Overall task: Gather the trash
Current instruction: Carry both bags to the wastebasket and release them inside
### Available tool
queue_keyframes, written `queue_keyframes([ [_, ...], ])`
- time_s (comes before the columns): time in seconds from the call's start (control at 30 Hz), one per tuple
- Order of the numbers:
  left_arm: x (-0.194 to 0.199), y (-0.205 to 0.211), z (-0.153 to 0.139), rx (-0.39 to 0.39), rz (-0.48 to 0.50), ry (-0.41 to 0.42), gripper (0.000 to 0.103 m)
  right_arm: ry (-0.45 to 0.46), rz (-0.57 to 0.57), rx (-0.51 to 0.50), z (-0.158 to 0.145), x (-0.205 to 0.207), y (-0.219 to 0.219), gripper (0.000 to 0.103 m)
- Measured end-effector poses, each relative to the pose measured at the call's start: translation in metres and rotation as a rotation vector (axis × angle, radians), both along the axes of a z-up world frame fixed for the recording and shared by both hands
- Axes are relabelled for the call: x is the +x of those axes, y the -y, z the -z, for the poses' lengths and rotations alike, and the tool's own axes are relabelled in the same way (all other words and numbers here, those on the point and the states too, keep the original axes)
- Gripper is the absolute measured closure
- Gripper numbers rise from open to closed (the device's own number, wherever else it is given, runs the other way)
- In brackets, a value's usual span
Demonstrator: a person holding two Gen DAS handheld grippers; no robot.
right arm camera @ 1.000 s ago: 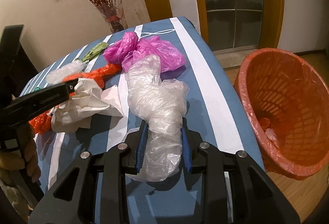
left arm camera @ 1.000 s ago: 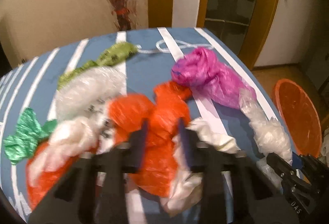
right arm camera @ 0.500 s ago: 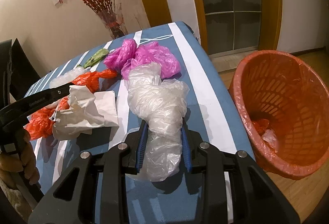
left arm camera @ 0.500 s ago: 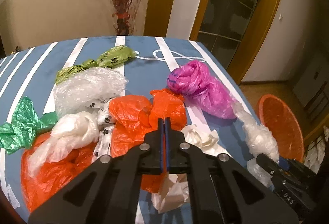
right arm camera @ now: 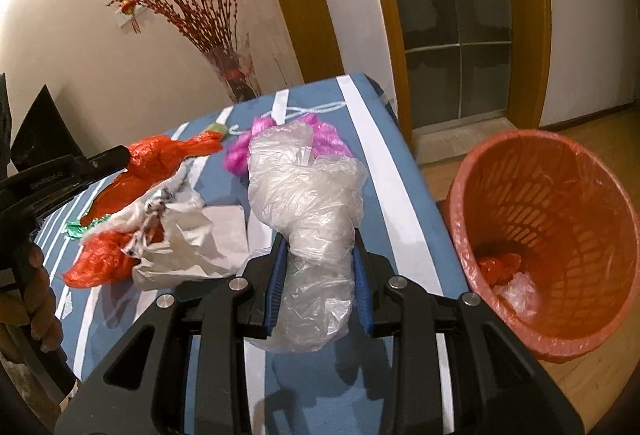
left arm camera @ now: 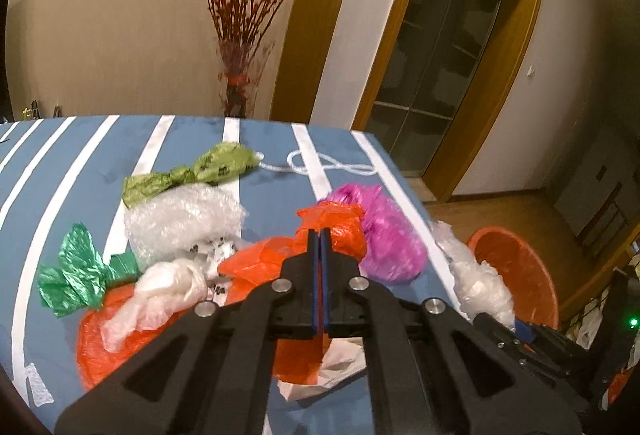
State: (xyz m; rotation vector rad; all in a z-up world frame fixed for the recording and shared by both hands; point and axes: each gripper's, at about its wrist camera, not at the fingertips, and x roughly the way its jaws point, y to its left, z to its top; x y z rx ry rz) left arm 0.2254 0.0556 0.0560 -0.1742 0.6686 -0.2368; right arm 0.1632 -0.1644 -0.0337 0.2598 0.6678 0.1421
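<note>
Surface (left arm camera: 80,163): blue cloth, white stripes running toward far edge. On it, far end: white cord (left arm camera: 332,165) in loops, olive-green bag (left arm camera: 208,169) just beside. Below that, bubble wrap bundle (left arm camera: 184,219), bright green bag (left arm camera: 80,271) near left edge. Magenta bag (left arm camera: 392,235) toward right edge. White paper (right arm camera: 200,239) crumpled near front, flat orange bag (left arm camera: 96,343) at front left, whitish knotted bag (left arm camera: 168,283) on top of it. Floor (right arm camera: 592,123): wood; orange basket (right arm camera: 560,235) stands on it beside surface.

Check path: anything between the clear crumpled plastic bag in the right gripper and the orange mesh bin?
Nothing visible. The clear crumpled plastic bag sits between the right gripper fingers at the striped table's edge; the orange mesh bin stands open just beyond.
</note>
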Motion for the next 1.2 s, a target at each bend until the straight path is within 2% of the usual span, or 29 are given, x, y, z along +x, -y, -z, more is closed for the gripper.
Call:
queue_keyframes([
  [0.23,-0.012,0.01,-0.023,-0.029,0.033,0.047,0.1,0.05,0.008,-0.004,-0.02,-0.005,0.006,0.073],
  [0.53,-0.022,0.062,-0.036,-0.044,0.14,0.064,0.1,0.1,0.104,-0.033,-0.039,-0.017,0.043,0.073],
  [0.93,-0.02,0.178,-0.026,-0.053,0.353,0.035,0.1,0.131,0.317,-0.05,-0.047,-0.04,0.137,0.073],
  [1.2,-0.005,0.244,-0.001,-0.053,0.448,-0.02,0.1,0.099,0.401,-0.012,-0.027,-0.043,0.189,0.073],
])
